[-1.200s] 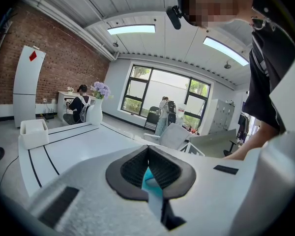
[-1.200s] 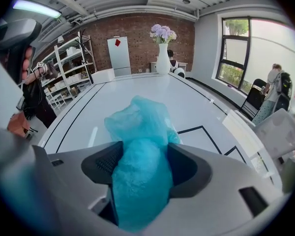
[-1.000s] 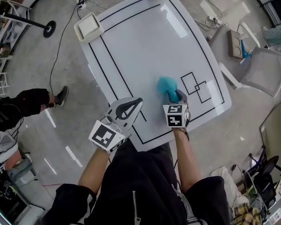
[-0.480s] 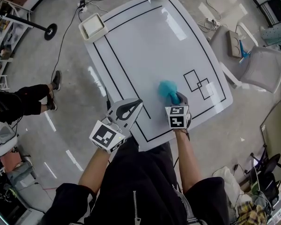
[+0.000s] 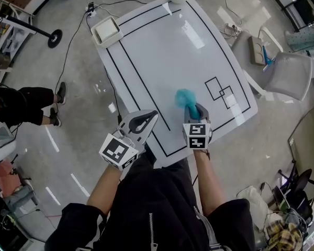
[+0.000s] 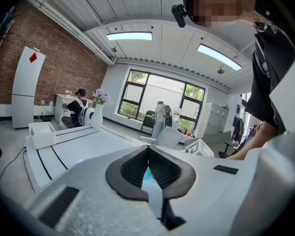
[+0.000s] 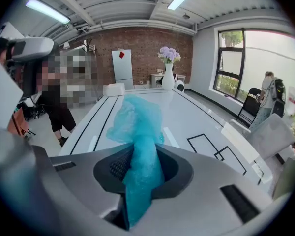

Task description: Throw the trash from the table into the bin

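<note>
Our right tongs (image 5: 192, 109), just closing, pinch a blue bag (image 5: 184, 97) over the desk (image 5: 162, 51); our left tongs (image 5: 152, 114) beside them sit closed, empty.

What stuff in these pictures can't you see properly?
- Blue trash: in the right gripper view its lower end disappears inside the right gripper.
- Bin: no view plainly shows one.
- Brown and blue things at the head view's right: too small to name.
- Table: in the head view its near edge hides under the person's arms and black clothes.
</note>
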`<state>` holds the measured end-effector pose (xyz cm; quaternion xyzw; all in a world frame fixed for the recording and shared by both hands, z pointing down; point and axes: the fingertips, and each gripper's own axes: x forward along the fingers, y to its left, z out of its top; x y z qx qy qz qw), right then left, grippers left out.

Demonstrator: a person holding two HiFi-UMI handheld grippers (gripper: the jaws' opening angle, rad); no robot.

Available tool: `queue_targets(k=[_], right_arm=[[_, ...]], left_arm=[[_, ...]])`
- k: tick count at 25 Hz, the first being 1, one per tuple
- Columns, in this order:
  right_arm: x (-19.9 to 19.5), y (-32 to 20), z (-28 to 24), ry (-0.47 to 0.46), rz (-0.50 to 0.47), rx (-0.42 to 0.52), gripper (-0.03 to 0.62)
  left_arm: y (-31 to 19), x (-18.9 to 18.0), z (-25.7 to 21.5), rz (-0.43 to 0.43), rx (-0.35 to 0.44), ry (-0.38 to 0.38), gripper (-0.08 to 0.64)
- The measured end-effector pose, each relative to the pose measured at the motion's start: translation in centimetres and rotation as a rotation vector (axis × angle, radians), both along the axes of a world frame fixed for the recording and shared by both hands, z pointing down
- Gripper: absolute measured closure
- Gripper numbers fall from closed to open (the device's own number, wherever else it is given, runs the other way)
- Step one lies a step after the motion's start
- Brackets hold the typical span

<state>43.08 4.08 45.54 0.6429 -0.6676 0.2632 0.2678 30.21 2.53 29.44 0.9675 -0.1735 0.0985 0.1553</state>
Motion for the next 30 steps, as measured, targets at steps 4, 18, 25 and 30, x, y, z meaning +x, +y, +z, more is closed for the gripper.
queue_targets(k=[4, 18, 25, 30], right_arm=[[-1.7, 0.2, -2.5, 0.001, -0.009, 0.047, 0.523], [-7.1, 3.4, -9.6, -0.018, 0.001, 0.18, 0.523], [-9.9, 5.6, -10.7, -0.02, 0.003, 0.204, 0.523], [-11.5, 7.4, -11.6, -0.012, 0.012, 0.22, 0.523]], left_arm=[[0.5, -1.0, -0.4, 0.009, 0.005, 0.014, 0.554], [3.0, -5.1, -1.1, 0.024, 0.02, 0.039, 0.554], [4.5, -7.1, -2.0, 0.032, 0.044, 0.057, 0.554], [6.1, -8.5, -2.7, 0.048, 0.058, 0.068, 0.554]])
